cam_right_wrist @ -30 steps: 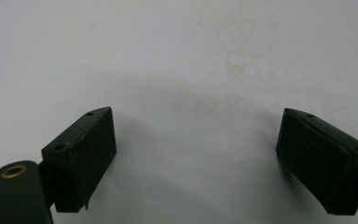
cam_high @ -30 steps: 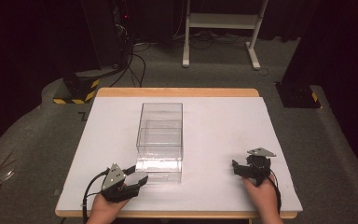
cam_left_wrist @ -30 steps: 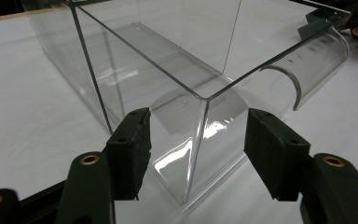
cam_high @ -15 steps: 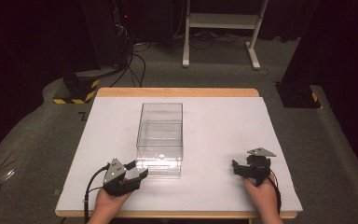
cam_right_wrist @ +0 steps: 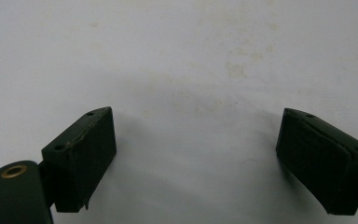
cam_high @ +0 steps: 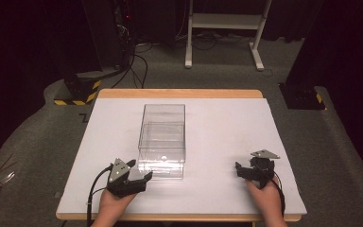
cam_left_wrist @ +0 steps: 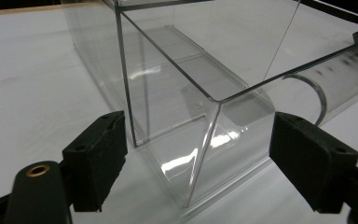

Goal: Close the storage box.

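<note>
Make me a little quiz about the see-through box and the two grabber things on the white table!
1. True or false: the left gripper has its jaws closed tight on the clear box.
2. Which gripper is nearer the clear box? A) the left gripper B) the right gripper
3. What lies under the right gripper's jaws in the right gripper view?

Key
1. False. Its jaws have just been opening and now stand wide; the box's near corner sits between them, and the pads do not press on it.
2. A. In the high view it sits at the box's near left corner.
3. Bare white table, with a few faint stains.
</note>
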`<state>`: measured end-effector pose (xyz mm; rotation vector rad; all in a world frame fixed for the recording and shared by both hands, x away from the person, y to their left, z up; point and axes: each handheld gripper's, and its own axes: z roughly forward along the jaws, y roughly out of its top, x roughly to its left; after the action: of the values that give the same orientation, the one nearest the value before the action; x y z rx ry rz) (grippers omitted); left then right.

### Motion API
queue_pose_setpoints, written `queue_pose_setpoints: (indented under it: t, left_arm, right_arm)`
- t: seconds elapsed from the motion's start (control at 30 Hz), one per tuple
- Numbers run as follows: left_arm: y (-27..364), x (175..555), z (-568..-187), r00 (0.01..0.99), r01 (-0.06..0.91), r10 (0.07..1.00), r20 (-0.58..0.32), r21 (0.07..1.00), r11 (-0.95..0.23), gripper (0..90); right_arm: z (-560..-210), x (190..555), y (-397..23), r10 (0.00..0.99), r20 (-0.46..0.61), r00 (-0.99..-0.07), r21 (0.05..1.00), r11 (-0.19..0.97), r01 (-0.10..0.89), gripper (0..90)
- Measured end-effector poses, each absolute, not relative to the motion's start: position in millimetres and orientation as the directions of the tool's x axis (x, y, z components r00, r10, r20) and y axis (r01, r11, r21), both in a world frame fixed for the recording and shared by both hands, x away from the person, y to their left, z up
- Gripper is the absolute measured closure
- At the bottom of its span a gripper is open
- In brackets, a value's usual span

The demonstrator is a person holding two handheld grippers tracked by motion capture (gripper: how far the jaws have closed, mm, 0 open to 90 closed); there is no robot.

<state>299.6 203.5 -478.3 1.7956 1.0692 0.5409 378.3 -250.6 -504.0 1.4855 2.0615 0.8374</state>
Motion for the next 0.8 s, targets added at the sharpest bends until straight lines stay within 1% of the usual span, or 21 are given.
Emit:
queue_pose_setpoints:
  t: [0.3, 0.8]
  left_arm:
    - [203, 307, -479, 0.515, 0.444, 0.852, -0.096, 0.880, -0.169, 18.6]
    - [201, 334, -480, 0.490, 0.452, 0.867, -0.094, 0.878, -0.160, 19.4]
  right_arm:
    - [-504, 378, -251, 0.951, -0.017, -0.310, 0.706, 0.231, 0.669, 11.9]
    - [-504, 378, -251, 0.951, -0.017, -0.310, 0.706, 0.231, 0.669, 11.9]
